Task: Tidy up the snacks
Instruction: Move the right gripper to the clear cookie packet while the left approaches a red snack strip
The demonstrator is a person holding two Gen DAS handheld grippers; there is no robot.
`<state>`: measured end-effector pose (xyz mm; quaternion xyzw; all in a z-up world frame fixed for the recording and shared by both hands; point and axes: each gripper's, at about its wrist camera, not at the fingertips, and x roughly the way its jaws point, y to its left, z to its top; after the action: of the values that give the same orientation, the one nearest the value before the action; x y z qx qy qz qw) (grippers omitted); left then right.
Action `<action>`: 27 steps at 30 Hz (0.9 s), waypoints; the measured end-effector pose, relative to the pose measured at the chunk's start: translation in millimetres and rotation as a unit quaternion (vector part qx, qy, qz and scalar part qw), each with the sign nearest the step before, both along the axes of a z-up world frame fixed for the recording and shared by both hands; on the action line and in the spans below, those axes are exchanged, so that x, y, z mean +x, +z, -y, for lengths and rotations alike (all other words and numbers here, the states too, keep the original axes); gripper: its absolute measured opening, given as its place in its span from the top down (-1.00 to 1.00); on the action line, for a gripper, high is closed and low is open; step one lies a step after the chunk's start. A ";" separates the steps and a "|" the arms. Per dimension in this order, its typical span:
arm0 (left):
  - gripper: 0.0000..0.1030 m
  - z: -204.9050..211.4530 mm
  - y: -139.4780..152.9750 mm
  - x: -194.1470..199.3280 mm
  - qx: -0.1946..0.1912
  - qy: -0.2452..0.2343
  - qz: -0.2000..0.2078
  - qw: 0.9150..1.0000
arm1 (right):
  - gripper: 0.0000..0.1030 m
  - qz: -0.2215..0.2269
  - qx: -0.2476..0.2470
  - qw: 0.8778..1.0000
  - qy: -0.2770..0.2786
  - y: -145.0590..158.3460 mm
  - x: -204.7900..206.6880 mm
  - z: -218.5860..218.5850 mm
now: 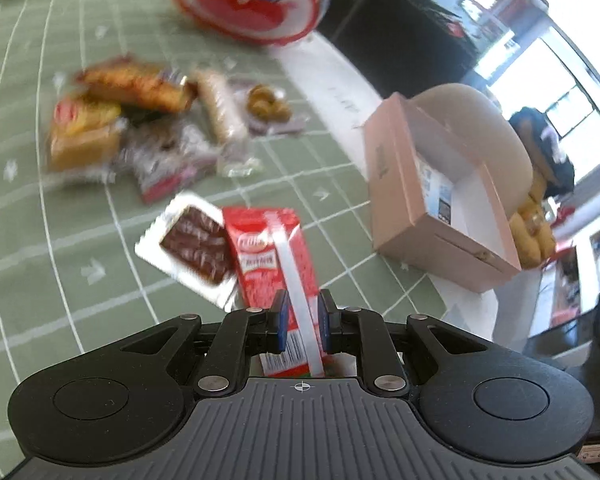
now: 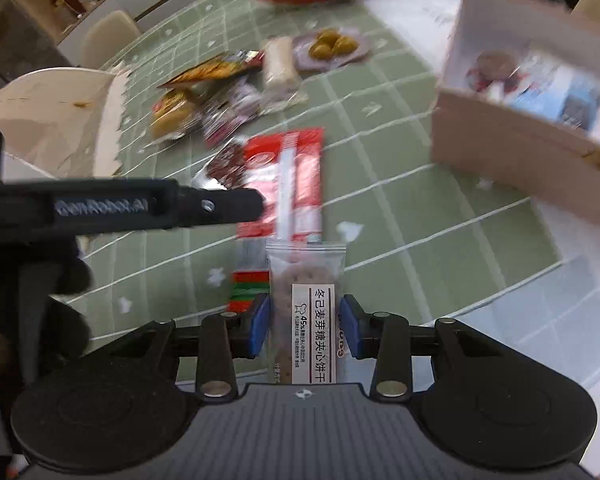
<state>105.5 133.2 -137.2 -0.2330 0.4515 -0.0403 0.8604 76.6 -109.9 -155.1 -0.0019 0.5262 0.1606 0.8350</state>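
Your left gripper clamps the red packet, your right gripper clamps the biscuit pack, both apparently bound for the box.

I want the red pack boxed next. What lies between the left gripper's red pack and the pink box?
Only bare green tablecloth lies between the red pack and the pink box, in the left wrist view.

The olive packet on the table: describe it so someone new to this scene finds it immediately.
On the green grid tablecloth, find the snack pile left of the pink box. At the pile's far right edge lies the olive packet, beside a pale wrapped roll. Only it shows round yellow-green pieces on a pale purple wrapper.
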 end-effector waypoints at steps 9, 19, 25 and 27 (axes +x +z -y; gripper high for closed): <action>0.65 33.6 0.9 -2.0 0.092 -0.016 -0.020 0.995 | -0.12 0.093 -0.107 0.986 -0.083 -5.5 -13.0 34.8; 0.55 84.4 -12.5 4.9 0.247 -0.082 -0.003 0.966 | -0.55 0.147 -0.104 0.979 -0.097 -18.4 -33.3 56.5; 0.48 71.5 -11.6 -6.0 0.260 -0.058 -0.014 0.964 | -0.67 0.156 -0.099 0.979 -0.082 -20.3 -25.2 68.3; 0.44 62.6 -11.3 -7.5 0.238 -0.041 -0.026 0.970 | -0.73 0.163 -0.098 0.978 -0.082 -22.3 -25.5 69.3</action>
<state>97.9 70.6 -148.5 -0.0040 0.4792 0.0394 0.8768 51.1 -179.2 -177.4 -0.0668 0.3944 0.0372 0.9158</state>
